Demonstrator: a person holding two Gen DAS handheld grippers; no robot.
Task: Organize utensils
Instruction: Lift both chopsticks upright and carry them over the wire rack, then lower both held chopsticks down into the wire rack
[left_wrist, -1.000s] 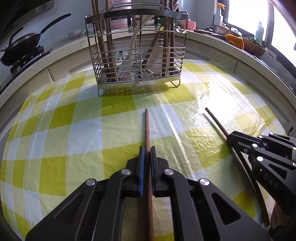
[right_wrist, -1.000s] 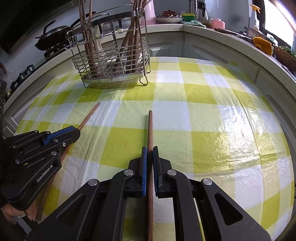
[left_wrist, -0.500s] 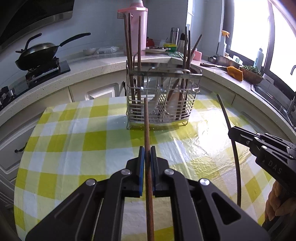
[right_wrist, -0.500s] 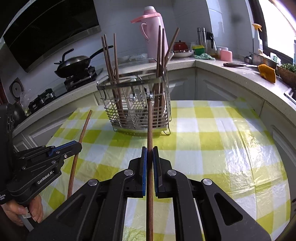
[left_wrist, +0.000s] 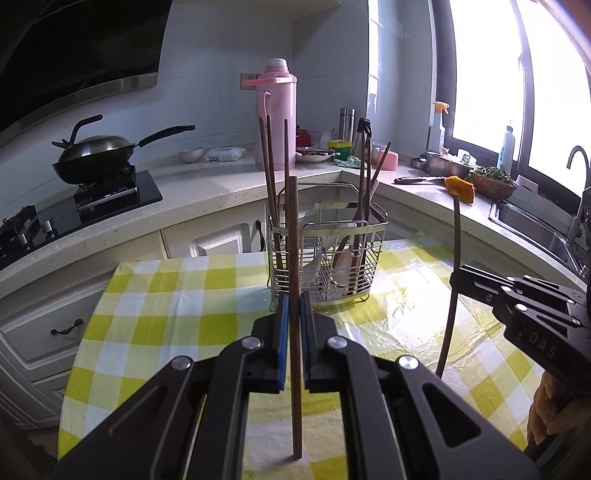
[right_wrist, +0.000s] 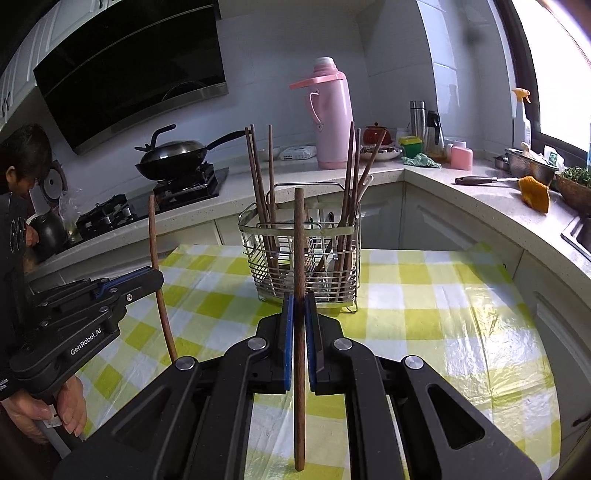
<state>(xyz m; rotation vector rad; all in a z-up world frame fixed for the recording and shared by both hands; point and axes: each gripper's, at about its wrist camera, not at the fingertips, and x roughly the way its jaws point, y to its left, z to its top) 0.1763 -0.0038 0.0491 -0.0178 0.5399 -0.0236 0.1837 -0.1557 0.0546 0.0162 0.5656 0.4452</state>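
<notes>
With each chopstick clamped lengthwise between closed jaws, the left gripper (left_wrist: 291, 314) and right gripper (right_wrist: 299, 314) hold theirs tip-up, clear of the counter (left_wrist: 166, 295), likely to drop them into the wire caddy (left_wrist: 328, 254).

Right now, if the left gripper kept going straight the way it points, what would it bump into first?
Probably the wire utensil basket, straight ahead of the left gripper on the checked tablecloth. The chopstick in its jaws would likely touch first, though depth is hard to judge.
</notes>
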